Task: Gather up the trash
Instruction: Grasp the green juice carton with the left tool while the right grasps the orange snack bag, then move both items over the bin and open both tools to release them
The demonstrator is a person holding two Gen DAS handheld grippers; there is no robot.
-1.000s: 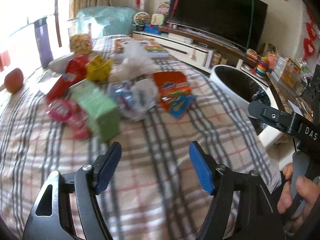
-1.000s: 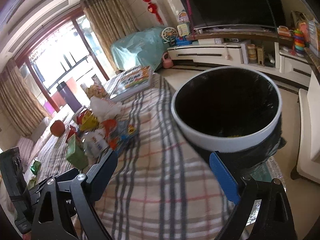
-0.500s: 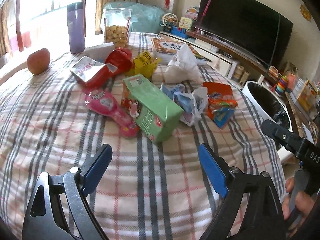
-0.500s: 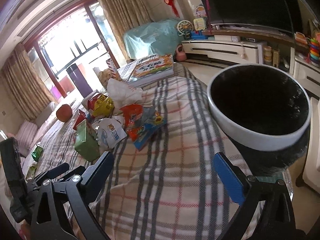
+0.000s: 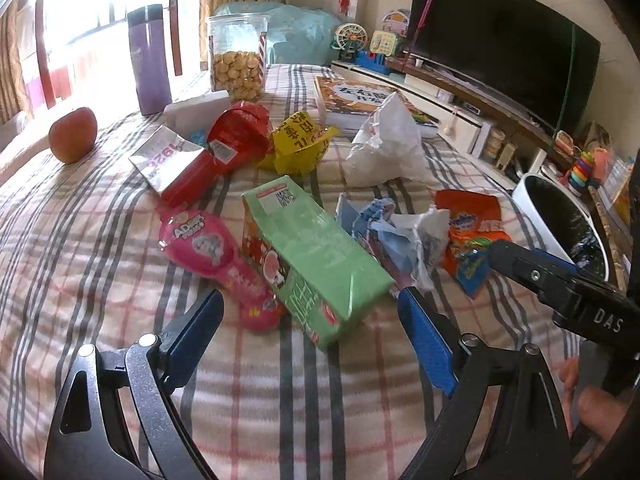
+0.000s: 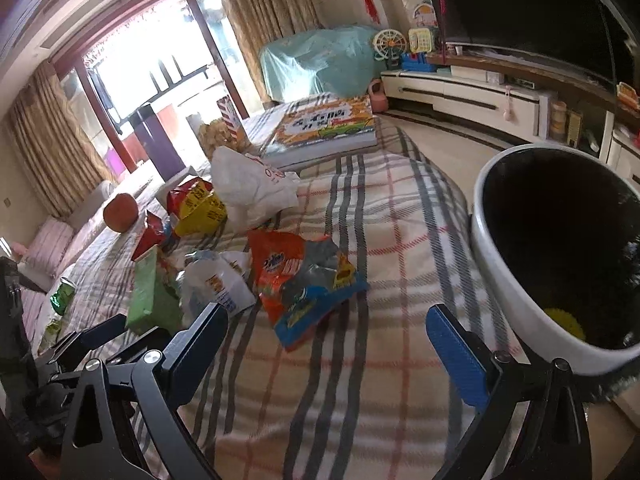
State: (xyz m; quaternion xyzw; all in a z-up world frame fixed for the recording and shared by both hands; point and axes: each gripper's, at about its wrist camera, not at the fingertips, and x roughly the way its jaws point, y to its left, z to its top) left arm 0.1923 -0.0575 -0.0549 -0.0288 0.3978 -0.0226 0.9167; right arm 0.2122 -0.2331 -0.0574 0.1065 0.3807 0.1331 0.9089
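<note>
- Green carton (image 5: 316,256) is my landmark: lies on its side on the plaid-covered surface (image 5: 100,240), mid-heap of trash.
- L tool (image 5: 310,322) hangs just short of the carton's near end, blue pads wide apart, nothing between them – released.
- Pink pouch (image 5: 212,248) lies touching the carton's left flank.
- Crumpled blue-white wrapper (image 5: 400,232) sits right beside the carton on the other side; orange snack bag (image 5: 468,220) just beyond that wrapper.
- Behind the carton: red packet (image 5: 224,148), yellow wrapper (image 5: 300,140), white plastic bag (image 5: 384,144), in a row left to right.
- Further back from the carton: apple (image 5: 74,134), purple flask (image 5: 148,60), cookie jar (image 5: 238,56), picture book (image 5: 360,100).
- R tool (image 6: 328,328) also released, pads spread and empty, hovering over bare plaid well to the right of the carton (image 6: 146,288); orange snack bag (image 6: 300,276) lies just ahead of it.
- White bin w/ black liner (image 6: 520,312) stands off the surface's edge, far right of the carton, close by the R tool's right pad; something yellow lies at its bottom.
- In L view, R tool's black body (image 5: 560,280) pokes in between the carton and the bin (image 5: 532,200).
</note>
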